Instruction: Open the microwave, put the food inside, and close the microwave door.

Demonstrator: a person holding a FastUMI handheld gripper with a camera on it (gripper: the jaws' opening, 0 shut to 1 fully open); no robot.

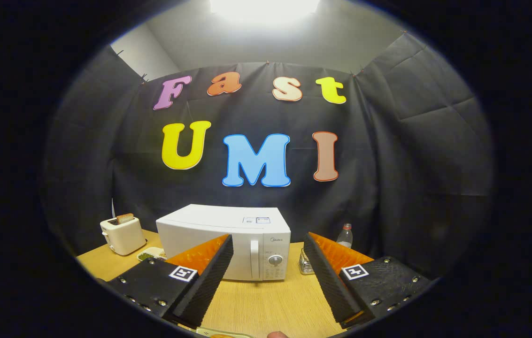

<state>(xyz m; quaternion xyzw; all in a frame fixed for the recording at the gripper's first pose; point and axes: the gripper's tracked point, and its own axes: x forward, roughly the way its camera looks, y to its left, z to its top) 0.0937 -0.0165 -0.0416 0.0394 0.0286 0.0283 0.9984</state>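
Note:
A white microwave (pixel 228 234) stands on the wooden table (pixel 266 305) beyond my fingers, its door shut, with a vertical handle (pixel 254 258) and a dial panel (pixel 276 263) on its right side. My gripper (pixel 268 249) is open, held back from the microwave with nothing between its fingers. The left finger (pixel 204 281) overlaps the lower left of the microwave's front. A small plate of food (pixel 150 254) lies left of the microwave. A pale plate rim (pixel 223 334) peeks in below and between the fingers.
A white toaster (pixel 122 234) with a slice of bread in it stands at the far left of the table. A small glass object (pixel 306 265) and a plastic bottle (pixel 345 236) stand right of the microwave. The black cloth wall hangs close behind.

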